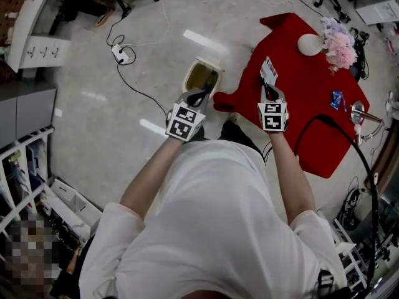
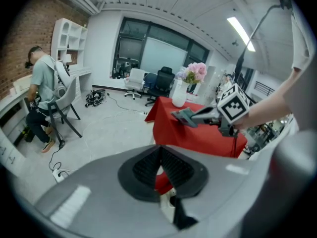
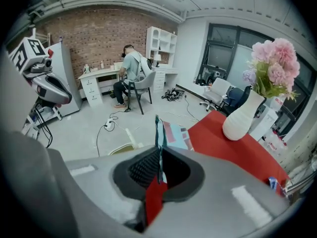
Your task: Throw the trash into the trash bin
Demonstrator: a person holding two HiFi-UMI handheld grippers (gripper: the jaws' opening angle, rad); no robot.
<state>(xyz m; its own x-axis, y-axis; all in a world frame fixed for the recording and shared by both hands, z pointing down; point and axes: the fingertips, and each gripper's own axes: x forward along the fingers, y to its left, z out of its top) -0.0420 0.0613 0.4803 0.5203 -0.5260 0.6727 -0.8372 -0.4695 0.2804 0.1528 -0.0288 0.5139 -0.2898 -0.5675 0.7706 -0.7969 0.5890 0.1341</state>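
My right gripper (image 1: 268, 91) (image 3: 159, 158) is shut on a flat printed wrapper (image 1: 268, 72) (image 3: 172, 134), teal, pink and white, which stands up out of the jaws. It hangs over the left edge of the red-covered table (image 1: 312, 123). A cream trash bin (image 1: 202, 76) (image 3: 121, 148) stands open on the floor to the left of the table, its inside yellowish. My left gripper (image 1: 201, 96) (image 2: 159, 157) hovers over the bin's near rim, its pads together with nothing between them. In the left gripper view the right gripper (image 2: 194, 117) shows with the wrapper (image 2: 181, 116).
On the table stand a white vase of pink flowers (image 1: 310, 44) (image 3: 242, 115), a small blue packet (image 1: 337, 98) and a metal fixture (image 1: 361, 114). A power strip with cables (image 1: 121, 55) lies on the floor behind the bin. A person sits at a desk (image 3: 131, 63) far off.
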